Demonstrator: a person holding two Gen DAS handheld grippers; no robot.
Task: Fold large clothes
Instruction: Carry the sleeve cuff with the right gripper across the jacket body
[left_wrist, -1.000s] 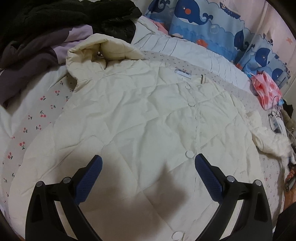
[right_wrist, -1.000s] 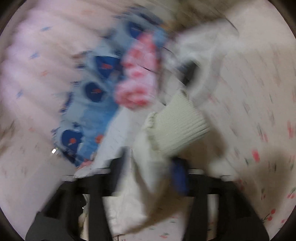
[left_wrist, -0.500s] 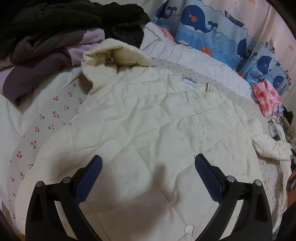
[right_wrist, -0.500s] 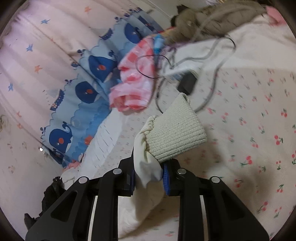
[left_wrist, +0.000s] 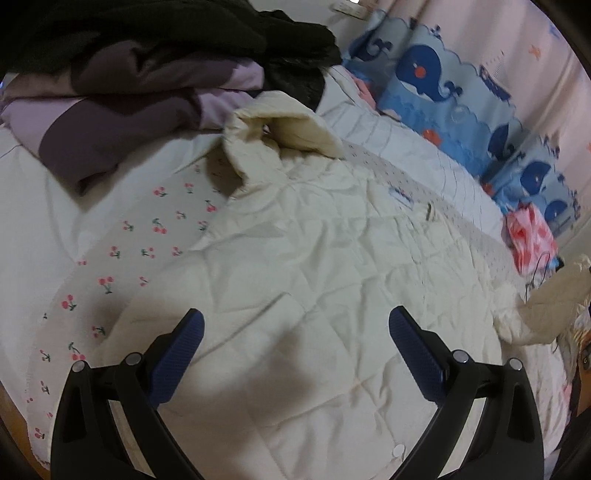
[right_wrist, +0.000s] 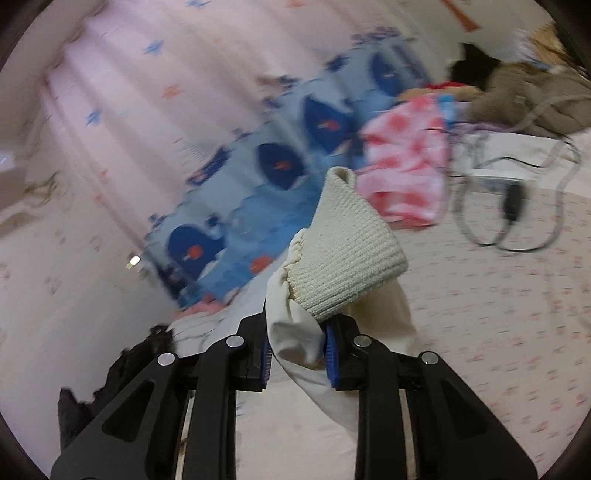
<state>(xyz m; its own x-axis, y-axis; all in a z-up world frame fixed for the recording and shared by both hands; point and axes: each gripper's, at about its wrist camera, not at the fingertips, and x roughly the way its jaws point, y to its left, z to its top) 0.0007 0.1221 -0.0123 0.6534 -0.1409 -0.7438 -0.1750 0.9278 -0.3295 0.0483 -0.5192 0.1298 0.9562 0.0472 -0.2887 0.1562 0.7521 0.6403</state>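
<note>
Coat (left_wrist: 314, 280): cream, quilted, spread flat on the cherry-print sheet (left_wrist: 122, 266), hood (left_wrist: 280, 129) toward a dark clothes pile (left_wrist: 129, 85). Whale curtain (left_wrist: 461, 96) behind. We hold the left gripper (left_wrist: 295, 332) above the coat, jaws spread wide (touching nothing). Our right gripper (right_wrist: 297, 350) pinches the sleeve (right_wrist: 295, 332) just below its ribbed cuff (right_wrist: 351, 254), lifted off the sheet.

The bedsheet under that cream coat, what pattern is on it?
The bedsheet is white with small red cherries on green stems, clearest in the left wrist view beside the coat.
</note>
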